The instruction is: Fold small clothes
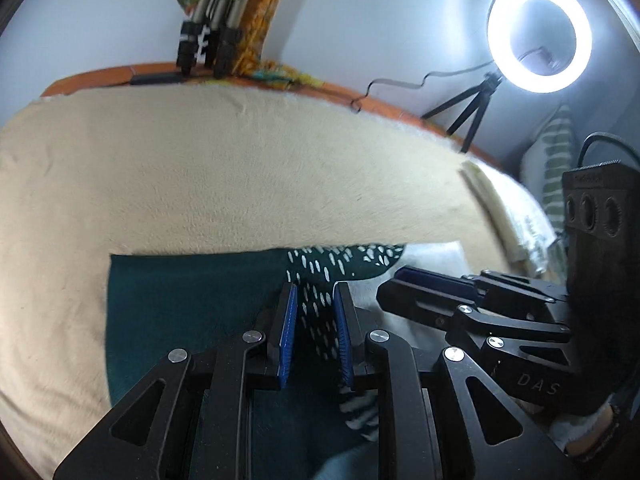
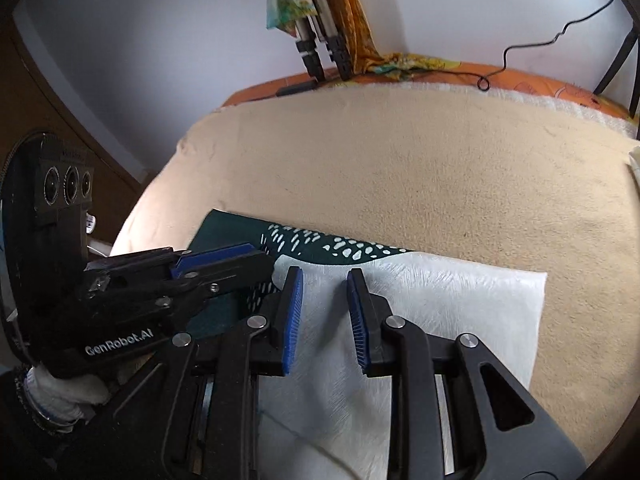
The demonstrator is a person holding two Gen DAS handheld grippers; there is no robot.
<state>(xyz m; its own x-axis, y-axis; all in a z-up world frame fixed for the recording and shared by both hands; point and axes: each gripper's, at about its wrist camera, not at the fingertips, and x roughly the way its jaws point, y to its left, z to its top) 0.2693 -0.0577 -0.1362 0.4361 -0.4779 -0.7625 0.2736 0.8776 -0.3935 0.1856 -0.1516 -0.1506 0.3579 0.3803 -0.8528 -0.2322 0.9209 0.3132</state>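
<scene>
A small garment lies flat on the beige blanket, dark green [image 1: 180, 300] on the left, white-speckled green in the middle, plain white [image 2: 440, 304] on the right. My left gripper [image 1: 315, 292] is open, low over the speckled part, with nothing between its blue pads. My right gripper [image 2: 323, 280] is open over the white part, empty. Each gripper shows in the other's view: the right one in the left wrist view [image 1: 432, 280], the left one in the right wrist view [image 2: 224, 258]. They sit side by side, close together.
The beige blanket [image 1: 240, 168] covers an orange-edged bed. At the back stand tripod legs [image 1: 204, 44] draped with patterned cloth. A lit ring light [image 1: 539, 34] on a small tripod stands at the right, its cable [image 2: 532, 46] along the bed edge. A striped pillow [image 1: 554, 160] lies far right.
</scene>
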